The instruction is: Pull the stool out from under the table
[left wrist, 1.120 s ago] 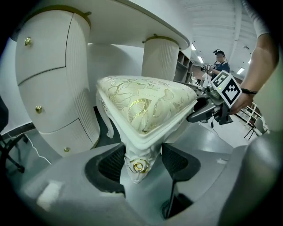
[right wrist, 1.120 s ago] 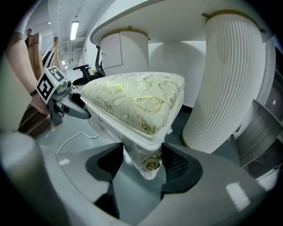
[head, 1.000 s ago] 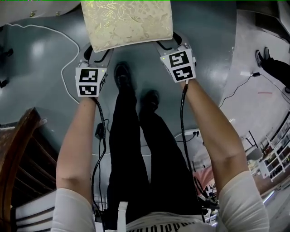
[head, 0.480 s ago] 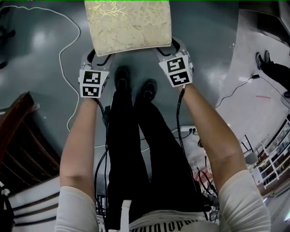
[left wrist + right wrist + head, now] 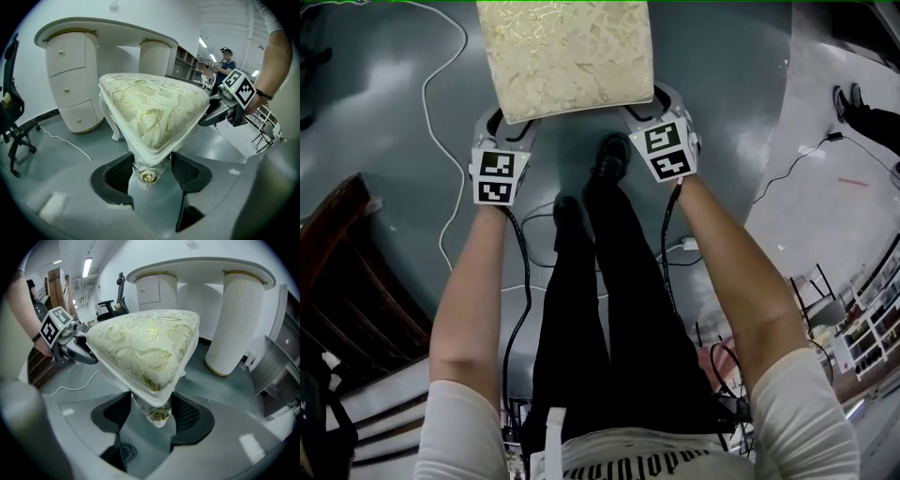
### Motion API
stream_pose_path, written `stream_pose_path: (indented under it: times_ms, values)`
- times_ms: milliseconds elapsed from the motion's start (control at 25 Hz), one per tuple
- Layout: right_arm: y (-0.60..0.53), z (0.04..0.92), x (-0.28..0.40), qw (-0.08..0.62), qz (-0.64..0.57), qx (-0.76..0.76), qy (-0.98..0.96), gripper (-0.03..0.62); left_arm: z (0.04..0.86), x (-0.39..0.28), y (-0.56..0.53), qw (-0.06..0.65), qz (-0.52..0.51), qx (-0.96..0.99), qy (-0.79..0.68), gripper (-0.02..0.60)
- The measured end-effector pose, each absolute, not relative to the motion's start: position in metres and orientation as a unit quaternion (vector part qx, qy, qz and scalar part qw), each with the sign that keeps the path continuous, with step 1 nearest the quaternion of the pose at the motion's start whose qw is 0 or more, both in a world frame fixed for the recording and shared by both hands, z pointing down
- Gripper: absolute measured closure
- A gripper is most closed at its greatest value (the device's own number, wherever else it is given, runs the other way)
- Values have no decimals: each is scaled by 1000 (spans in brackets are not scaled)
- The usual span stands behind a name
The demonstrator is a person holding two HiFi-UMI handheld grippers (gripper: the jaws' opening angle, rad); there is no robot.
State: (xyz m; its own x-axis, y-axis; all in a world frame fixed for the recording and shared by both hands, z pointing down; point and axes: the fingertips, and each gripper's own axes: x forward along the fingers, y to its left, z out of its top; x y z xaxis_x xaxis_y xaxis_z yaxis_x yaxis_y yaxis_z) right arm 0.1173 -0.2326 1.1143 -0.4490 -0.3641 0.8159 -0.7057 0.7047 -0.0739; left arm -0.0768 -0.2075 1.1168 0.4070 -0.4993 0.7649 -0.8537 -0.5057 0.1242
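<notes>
The stool [image 5: 567,52] has a cream and gold patterned cushion on a white frame and shows at the top of the head view. My left gripper [image 5: 514,131] is shut on its near left corner, and my right gripper [image 5: 639,101] is shut on its near right corner. In the left gripper view the pads clamp the white corner with its gold rosette [image 5: 148,176]. The right gripper view shows the same hold on the other corner [image 5: 160,414]. The white dressing table [image 5: 108,28] stands beyond the stool, which is out from under the table [image 5: 201,266].
A white cable [image 5: 441,178] trails over the grey floor on the left. Dark wooden furniture [image 5: 337,272] stands at the lower left. A black office chair [image 5: 11,108] is left of the table. Another person [image 5: 227,61] stands far off, and shelving [image 5: 862,319] lines the right.
The floor and the wooden furniture have slid up the head view as the person steps backwards. The stool has come along in both grippers, and the legs have swapped stride.
</notes>
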Motion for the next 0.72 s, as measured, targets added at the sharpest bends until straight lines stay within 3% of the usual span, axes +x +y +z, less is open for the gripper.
stream_pose_path:
  times_ms: [360,720]
  values:
    - [1,1106,135,423,202,321,-823,330,1108,-61,27,260,336,802,-420,334]
    - [23,1108,136,429,226,327,-811,333,1110,-61,38,265,356,802,-399,336]
